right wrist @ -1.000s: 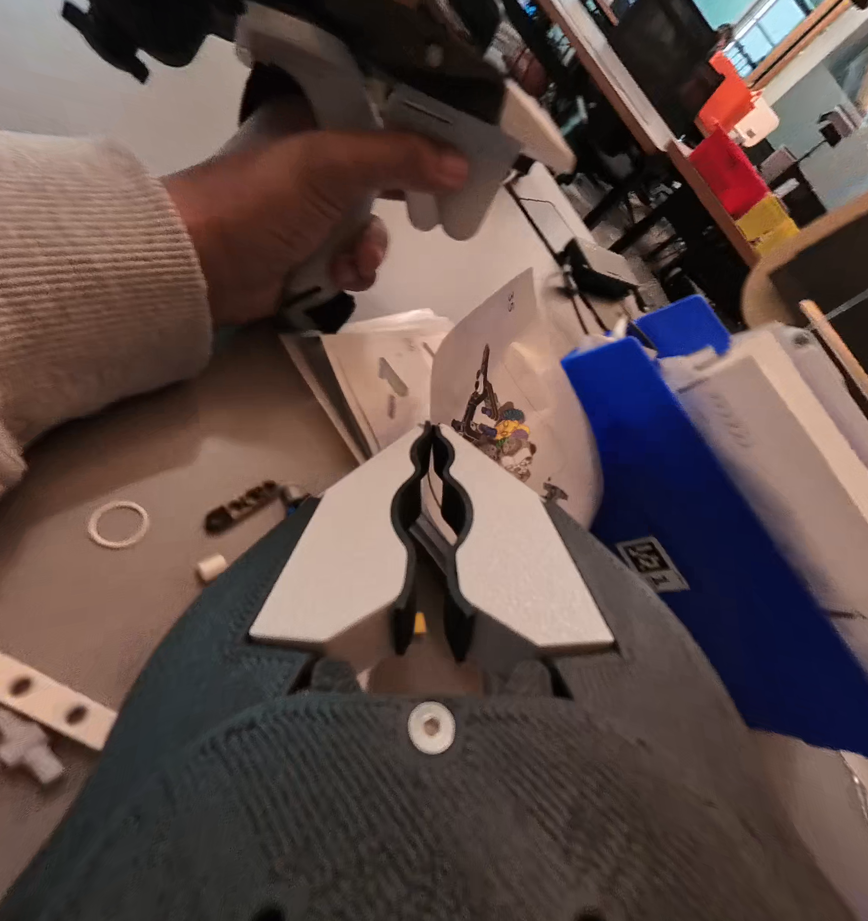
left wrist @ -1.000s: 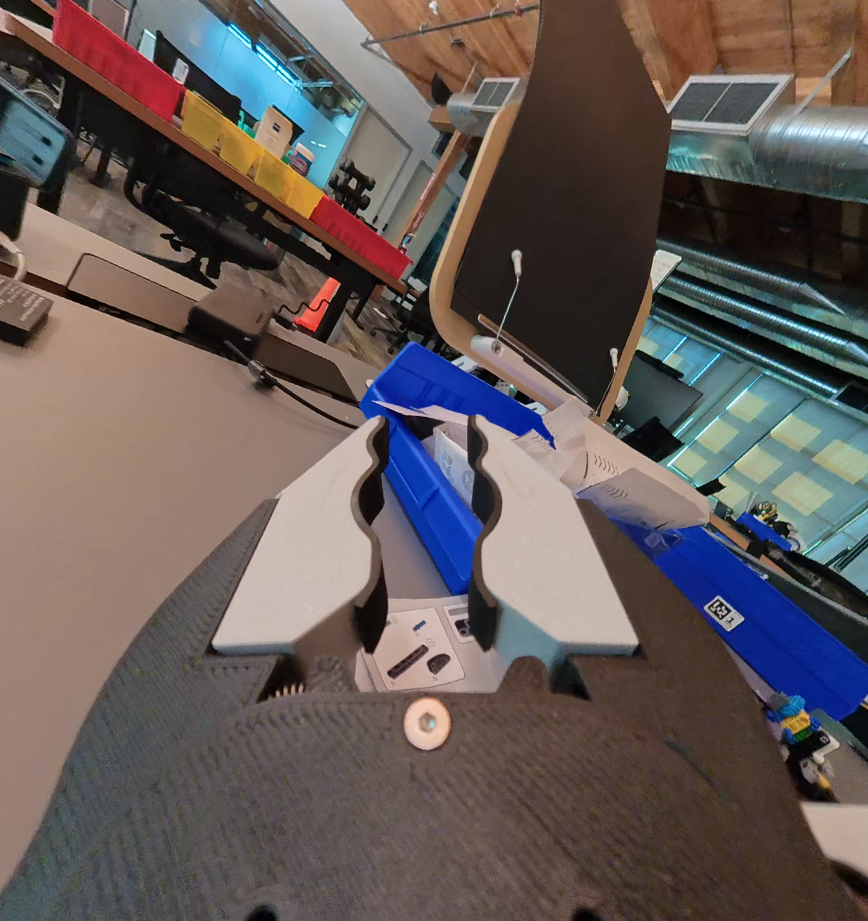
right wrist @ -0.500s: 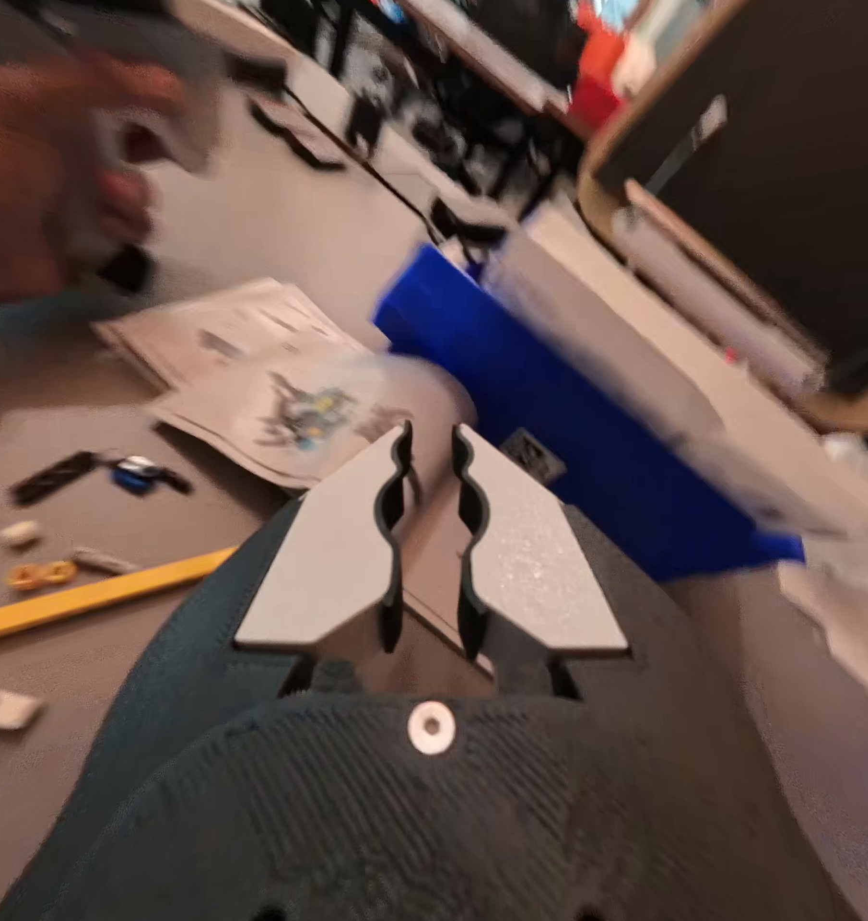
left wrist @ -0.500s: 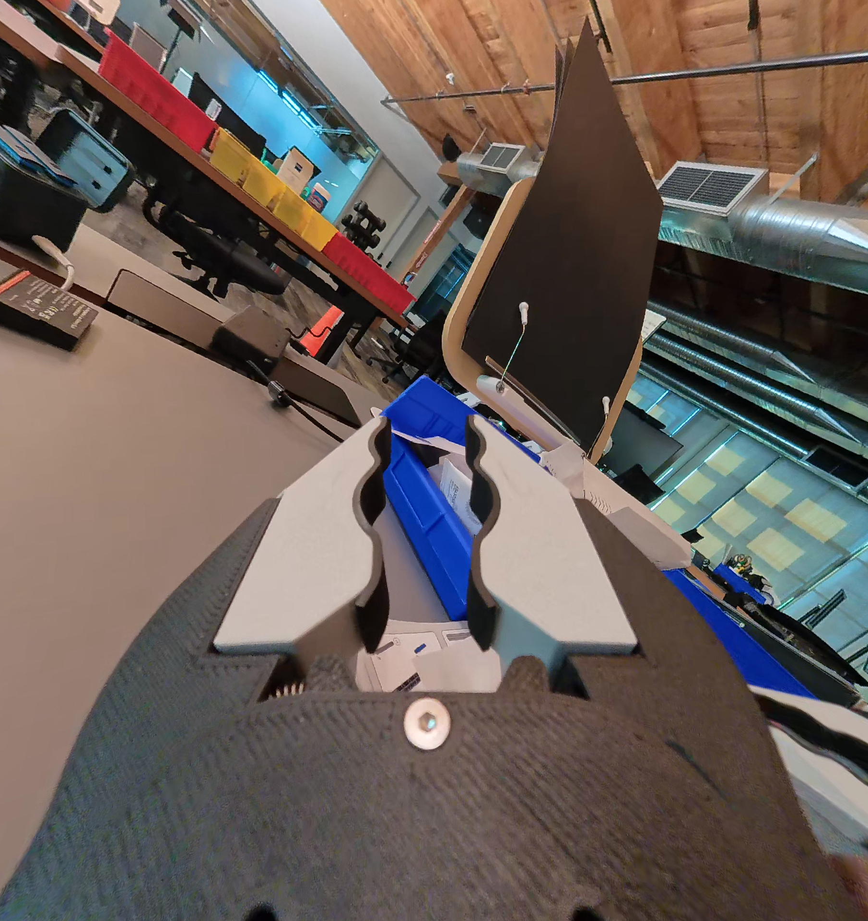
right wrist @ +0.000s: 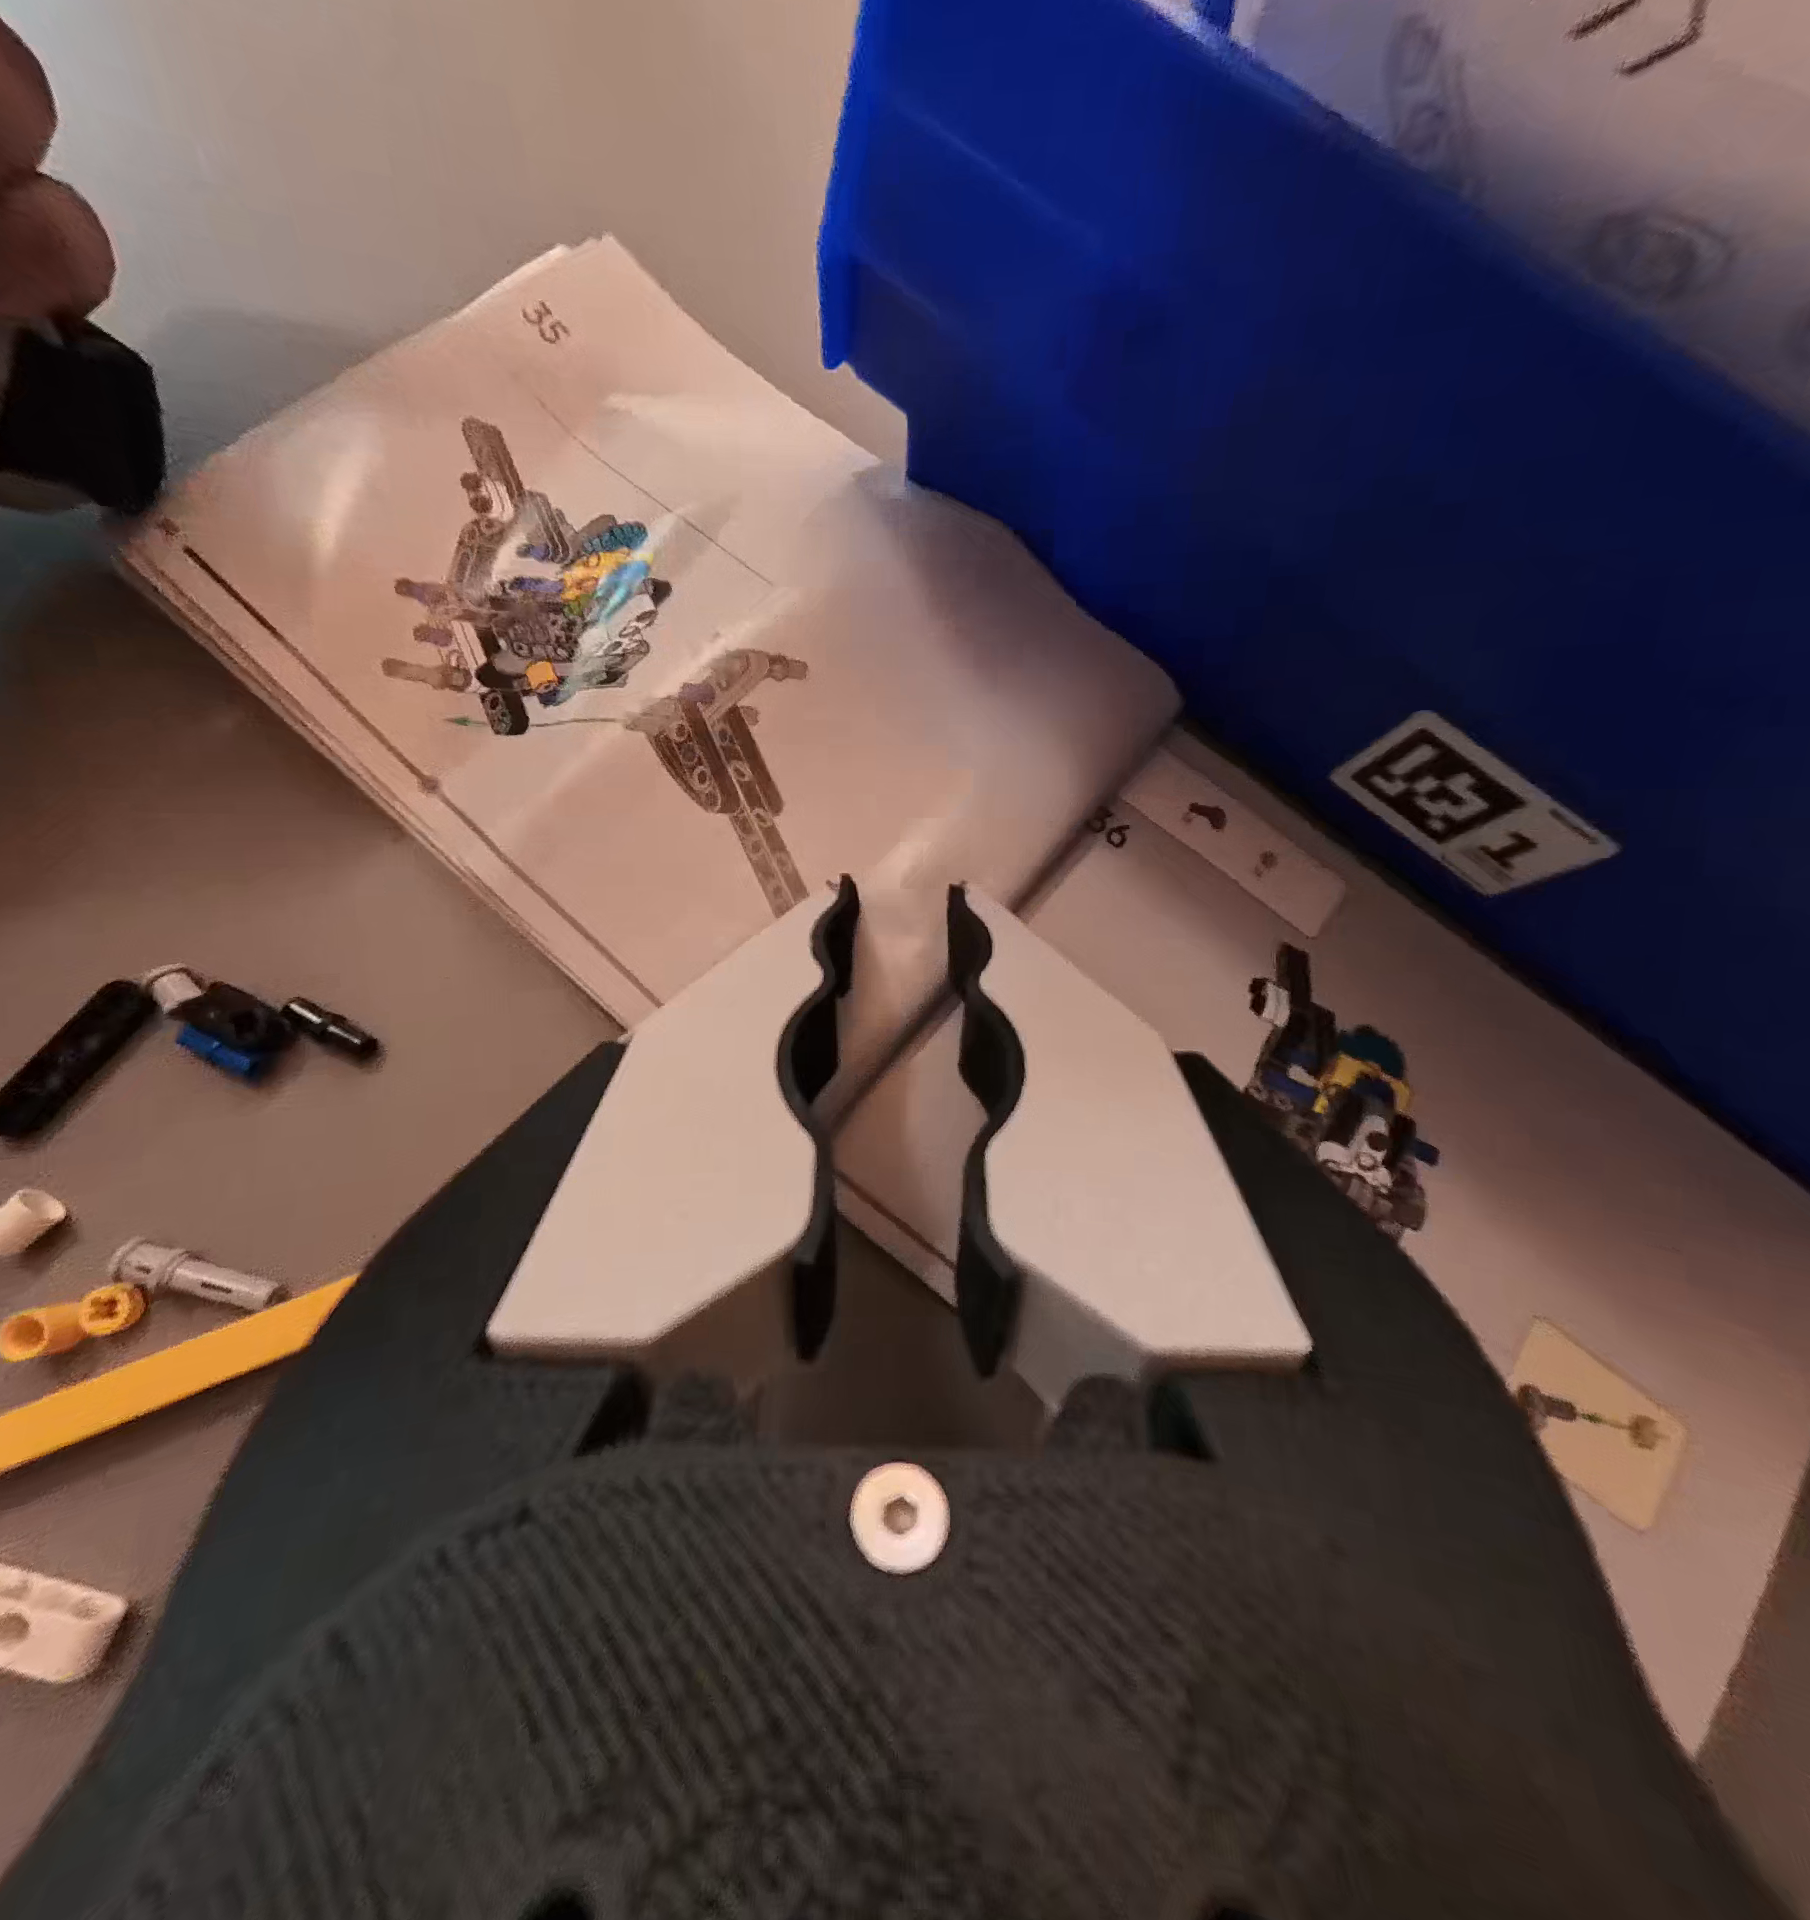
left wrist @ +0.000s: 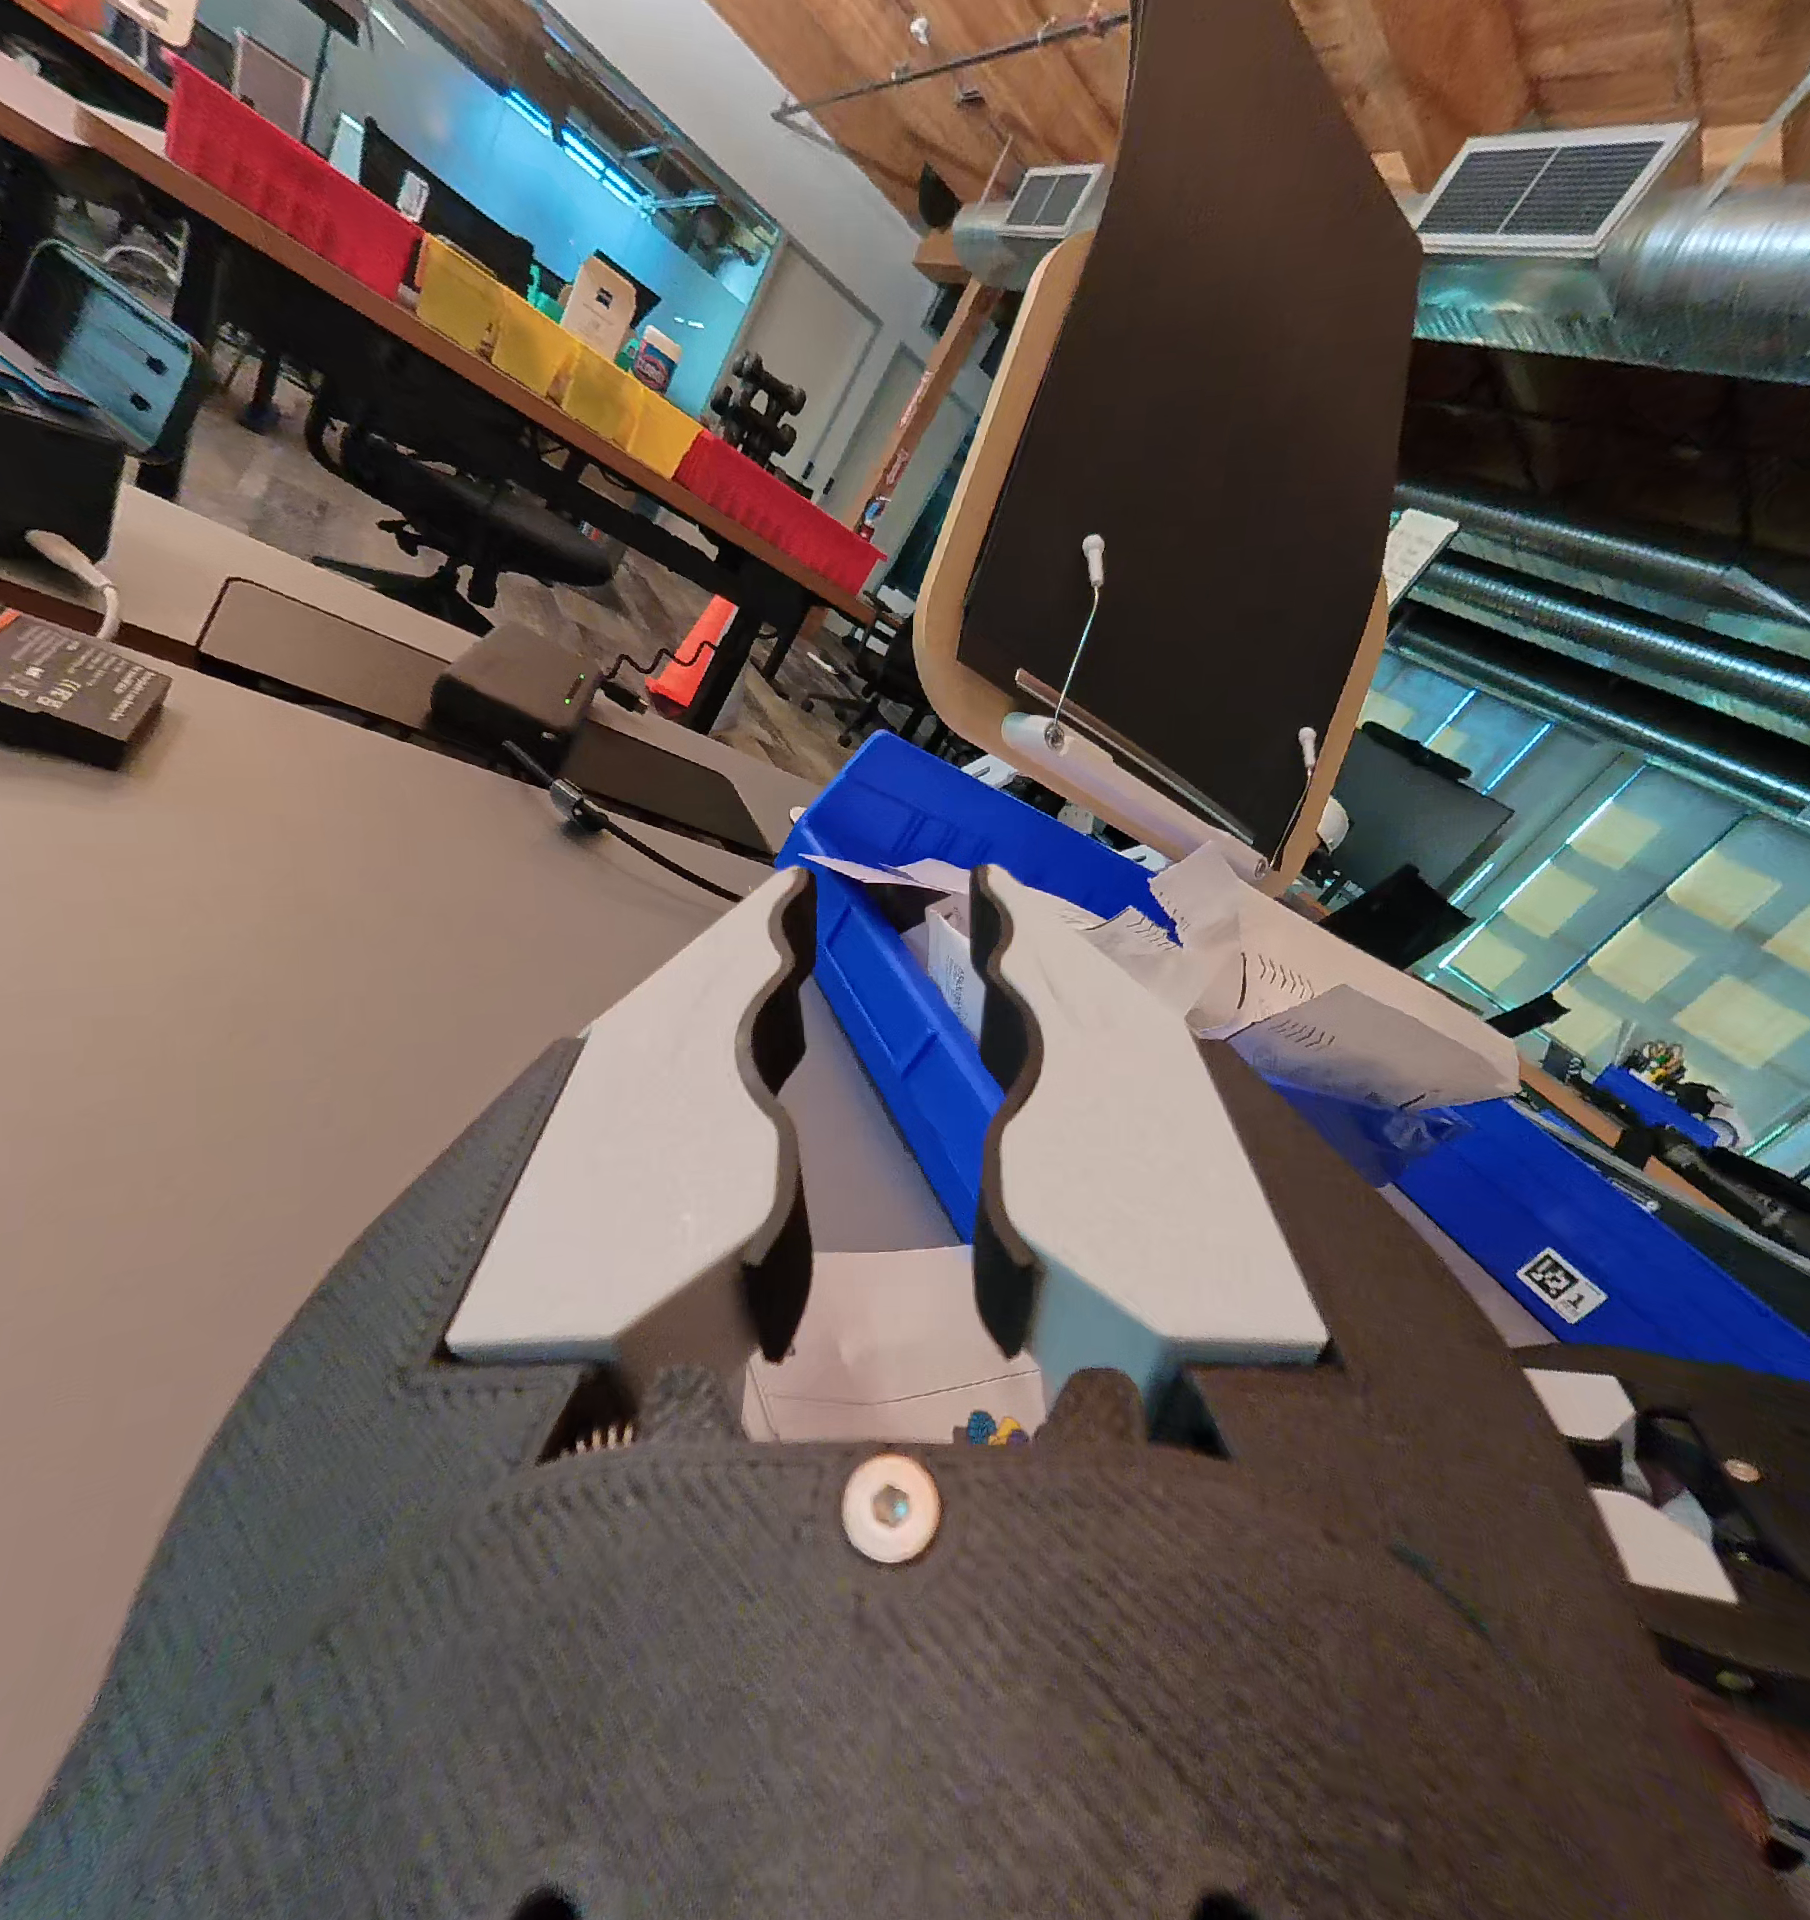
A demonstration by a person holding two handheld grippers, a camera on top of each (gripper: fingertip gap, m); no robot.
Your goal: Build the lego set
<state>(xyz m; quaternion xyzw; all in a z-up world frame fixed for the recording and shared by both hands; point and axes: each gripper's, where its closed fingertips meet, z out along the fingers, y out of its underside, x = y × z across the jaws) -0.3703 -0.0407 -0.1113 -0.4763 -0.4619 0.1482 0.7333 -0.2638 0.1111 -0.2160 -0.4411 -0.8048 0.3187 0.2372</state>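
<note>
Your right gripper (right wrist: 899, 899) hovers tilted down over the open instruction booklet (right wrist: 610, 623), jaws apart and empty. Your left gripper (left wrist: 888, 888) points level across the table toward the blue bin (left wrist: 911, 997), also parted and empty. Only the right wrist view shows the small lego model (right wrist: 1337, 1101) beside the bin and loose pieces (right wrist: 226, 1023), slightly blurred.

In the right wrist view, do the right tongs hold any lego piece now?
No. The right tongs are open with nothing between the jaws; only the open booklet shows through the gap.
</note>
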